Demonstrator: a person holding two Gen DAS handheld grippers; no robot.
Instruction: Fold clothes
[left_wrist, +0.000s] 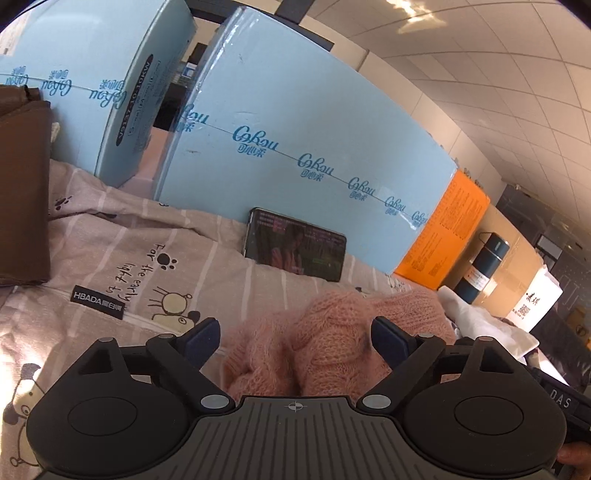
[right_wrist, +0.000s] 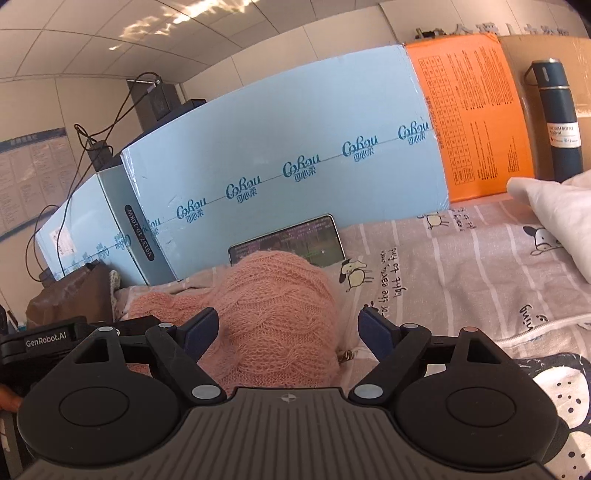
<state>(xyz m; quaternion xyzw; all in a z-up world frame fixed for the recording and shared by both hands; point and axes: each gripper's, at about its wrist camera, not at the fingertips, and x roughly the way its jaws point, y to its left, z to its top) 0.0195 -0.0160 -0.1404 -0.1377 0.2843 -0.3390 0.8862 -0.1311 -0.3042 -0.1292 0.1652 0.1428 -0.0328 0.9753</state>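
Your left tool (left_wrist: 293, 341) and right tool (right_wrist: 286, 332) are both released, fingers spread wide with nothing between the pads. The pink sweater (right_wrist: 273, 306) lies bunched just ahead of both, on the printed sheet (left_wrist: 122, 258); its near edge is hidden under each tool's body, so you cannot see how far it reaches toward you. It is a fuzzy, loose cable knit heaped in a rounded mound.

In the right view the mound covers the lower part of the phone (right_wrist: 317, 236), which leans against the blue box (right_wrist: 295, 147); the left view shows that phone (left_wrist: 295, 245) whole, though its screen is too dim to read.

Only the left view shows the folded brown cloth (left_wrist: 22, 192), cut off at the frame's edge. A white garment (right_wrist: 554, 218) lies smooth and puffy at your right, also cut off. Farther back stand the orange box (right_wrist: 472, 114) and a dark bottle (right_wrist: 557, 118).
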